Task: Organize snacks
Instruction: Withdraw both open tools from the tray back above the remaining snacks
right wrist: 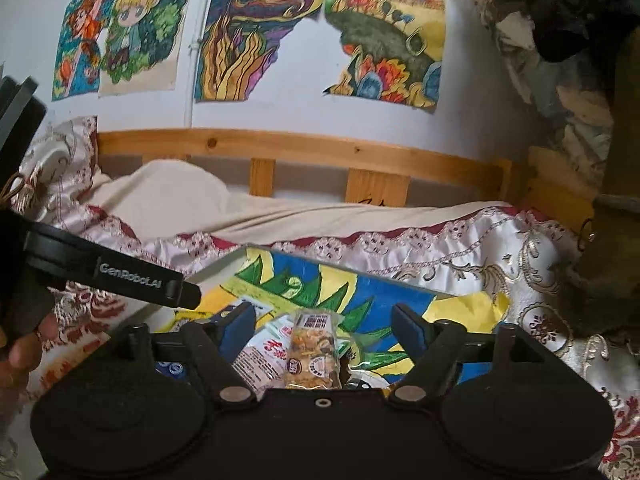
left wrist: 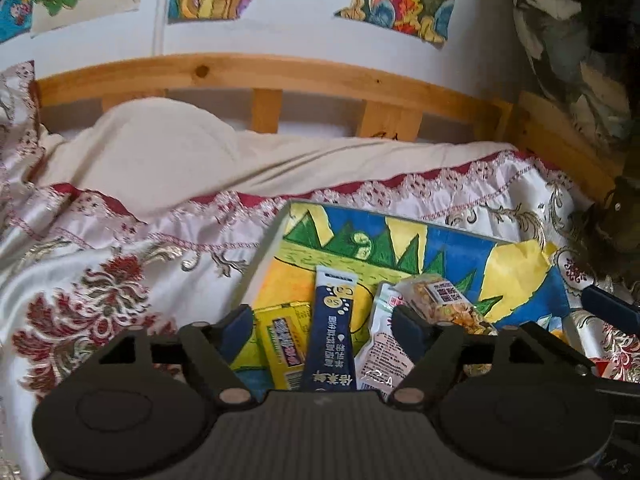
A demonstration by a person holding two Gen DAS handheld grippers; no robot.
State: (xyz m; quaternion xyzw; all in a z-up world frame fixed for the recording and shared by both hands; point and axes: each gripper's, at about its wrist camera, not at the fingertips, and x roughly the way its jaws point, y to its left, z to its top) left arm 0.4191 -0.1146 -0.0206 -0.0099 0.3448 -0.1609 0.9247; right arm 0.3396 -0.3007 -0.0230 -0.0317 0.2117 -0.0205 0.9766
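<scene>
Several snack packets lie on a colourful painted board (left wrist: 400, 248) on the bed. In the left wrist view my left gripper (left wrist: 322, 320) stands open just above them: a navy stick packet (left wrist: 334, 332) in the middle, a yellow packet (left wrist: 284, 340) to its left, a white pouch (left wrist: 384, 344) and a clear nut bar (left wrist: 444, 304) to its right. Its pads touch none of them. My right gripper (right wrist: 322, 320) is open too, over the nut bar (right wrist: 314, 352) and the white pouch (right wrist: 260, 356), gripping neither. The left gripper's finger (right wrist: 120, 276) reaches in from the left.
A satin bedspread (left wrist: 100, 272) with red embroidery covers the bed, with a cream pillow (left wrist: 160, 140) behind. A wooden bed rail (left wrist: 256, 72) runs along the wall, which bears drawings (right wrist: 256, 32). Dark fabric (right wrist: 580, 8) hangs at the right. A hand (right wrist: 24, 344) holds the left gripper.
</scene>
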